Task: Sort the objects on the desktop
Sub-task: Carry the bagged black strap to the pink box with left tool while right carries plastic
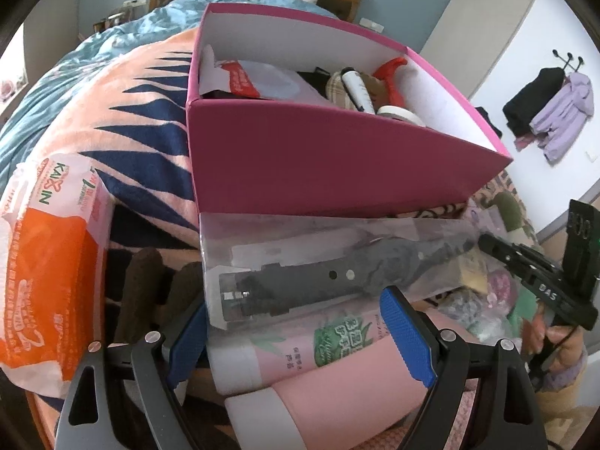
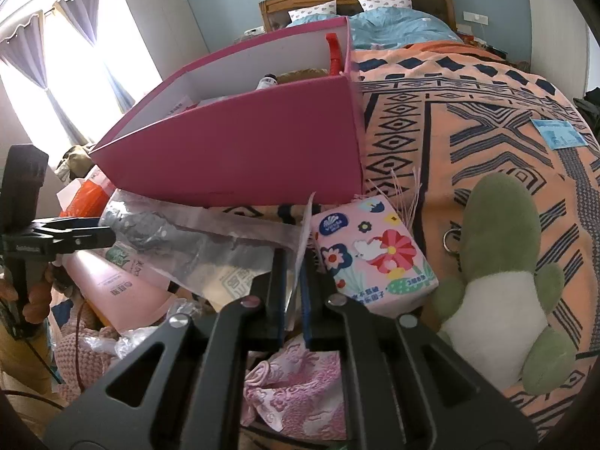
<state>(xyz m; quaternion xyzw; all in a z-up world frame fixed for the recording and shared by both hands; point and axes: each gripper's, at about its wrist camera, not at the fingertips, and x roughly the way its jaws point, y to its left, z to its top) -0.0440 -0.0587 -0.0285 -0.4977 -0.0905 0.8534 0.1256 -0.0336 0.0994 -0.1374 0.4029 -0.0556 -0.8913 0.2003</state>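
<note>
A clear plastic package (image 1: 337,258) with a black strap-like item inside lies across the clutter in front of the pink box (image 1: 318,157). My right gripper (image 2: 294,262) is shut on one edge of this clear package (image 2: 210,247); in the left wrist view the right gripper (image 1: 483,242) shows at the package's right end. My left gripper (image 1: 296,311) stands open over a pink tube (image 1: 300,348) with a green label. Its blue pads (image 1: 407,333) sit on either side of the tube, and I cannot tell whether they touch it. The pink box (image 2: 243,150) holds several small items.
An orange wipes pack (image 1: 48,262) lies at the left. A flowered tissue pack (image 2: 375,255), a green plush toy (image 2: 498,281) and a pink patterned cloth (image 2: 296,386) lie by the right gripper. Everything rests on a bed with an orange patterned blanket (image 2: 468,120).
</note>
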